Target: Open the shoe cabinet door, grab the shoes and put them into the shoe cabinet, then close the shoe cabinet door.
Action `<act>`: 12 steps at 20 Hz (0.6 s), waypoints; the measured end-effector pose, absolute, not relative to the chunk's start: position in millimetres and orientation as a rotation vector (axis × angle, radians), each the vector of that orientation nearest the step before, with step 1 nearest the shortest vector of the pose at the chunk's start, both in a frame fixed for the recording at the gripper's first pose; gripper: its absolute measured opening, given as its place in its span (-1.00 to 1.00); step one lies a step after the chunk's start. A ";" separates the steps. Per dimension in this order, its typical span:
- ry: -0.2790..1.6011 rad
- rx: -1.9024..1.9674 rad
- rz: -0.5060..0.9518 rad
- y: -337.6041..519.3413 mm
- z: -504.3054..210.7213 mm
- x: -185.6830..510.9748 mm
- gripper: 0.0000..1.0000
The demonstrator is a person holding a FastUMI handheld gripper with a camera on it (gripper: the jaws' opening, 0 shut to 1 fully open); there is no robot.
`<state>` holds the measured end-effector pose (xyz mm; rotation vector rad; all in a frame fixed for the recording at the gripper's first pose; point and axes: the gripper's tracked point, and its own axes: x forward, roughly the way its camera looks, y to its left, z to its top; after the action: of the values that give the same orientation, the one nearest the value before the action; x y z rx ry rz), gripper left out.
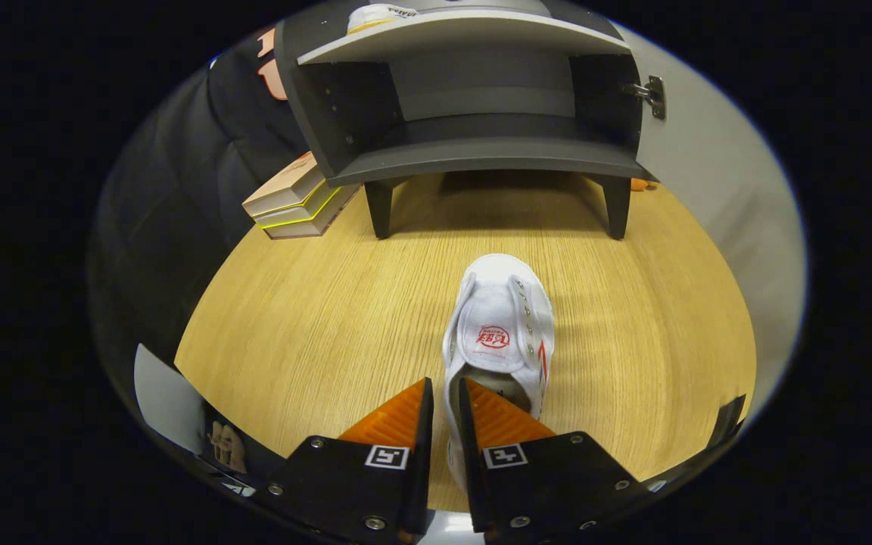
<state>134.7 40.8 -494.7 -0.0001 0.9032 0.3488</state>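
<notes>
Wooden table point(315, 333), hand-held gripper point(445, 397) pinching white shoe point(500, 325), open cabinet point(474, 144)

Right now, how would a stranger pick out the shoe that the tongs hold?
On the wooden floor, before the open dark cabinet, lies one white shoe. The tongs pinch its side wall at the heel end. Another shoe sits high inside the cabinet.

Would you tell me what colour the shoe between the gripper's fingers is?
White, with a red logo on its tongue: the shoe, pinched at its side wall by the gripper; gripper view.
</notes>
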 end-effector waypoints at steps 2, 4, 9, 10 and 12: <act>0.914 0.017 0.361 45.7 -506.3 139.9 -0.57; 0.888 0.038 0.330 47.1 -514.6 154.3 -0.55; 0.861 0.129 0.299 44.6 -514.3 161.2 -0.98; 0.839 0.116 0.288 43.9 -508.3 163.3 -1.00; 0.792 0.039 0.263 33.7 -495.0 168.8 -1.00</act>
<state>168.8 33.7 -495.0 0.0395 0.7916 0.2634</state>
